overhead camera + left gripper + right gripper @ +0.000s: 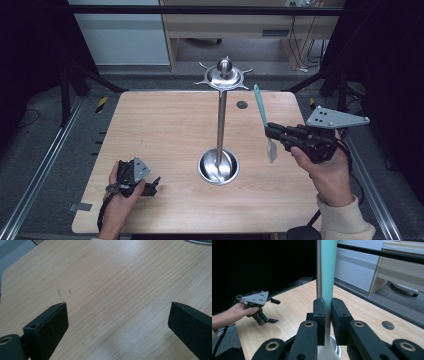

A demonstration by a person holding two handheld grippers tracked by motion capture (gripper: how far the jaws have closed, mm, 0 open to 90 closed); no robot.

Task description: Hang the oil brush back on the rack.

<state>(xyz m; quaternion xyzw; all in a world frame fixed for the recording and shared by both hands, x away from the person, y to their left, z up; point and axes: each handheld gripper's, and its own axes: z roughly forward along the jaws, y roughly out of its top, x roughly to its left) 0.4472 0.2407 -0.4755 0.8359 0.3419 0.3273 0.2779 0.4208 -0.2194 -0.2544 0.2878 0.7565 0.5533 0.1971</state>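
Here the right claw (270,131) is pinching a single utensil (261,112), a teal-handled tool with a metal blade, its black jaws pressed flat against the neck where the handle meets the metal; it is held upright and off the counter (165,130), blade down, handle rising toward the top of the stand (221,120). Judging by that pose, the handle end is kept high so it can be brought up to one of the hooks on the crown (223,76) of the stand, which stands just to the left of the utensil on a round steel base (218,166) in the middle of the counter. The hooks look bare, though they are small and their exact number is hard to tell. The left claw (151,186) rests low on the near left part of the counter, well apart from the stand, its jaws spread wide with nothing between them, apparently parked out of the way. In all: one utensil, one stand, two claws, and one small dark disc (242,104) near the far edge.
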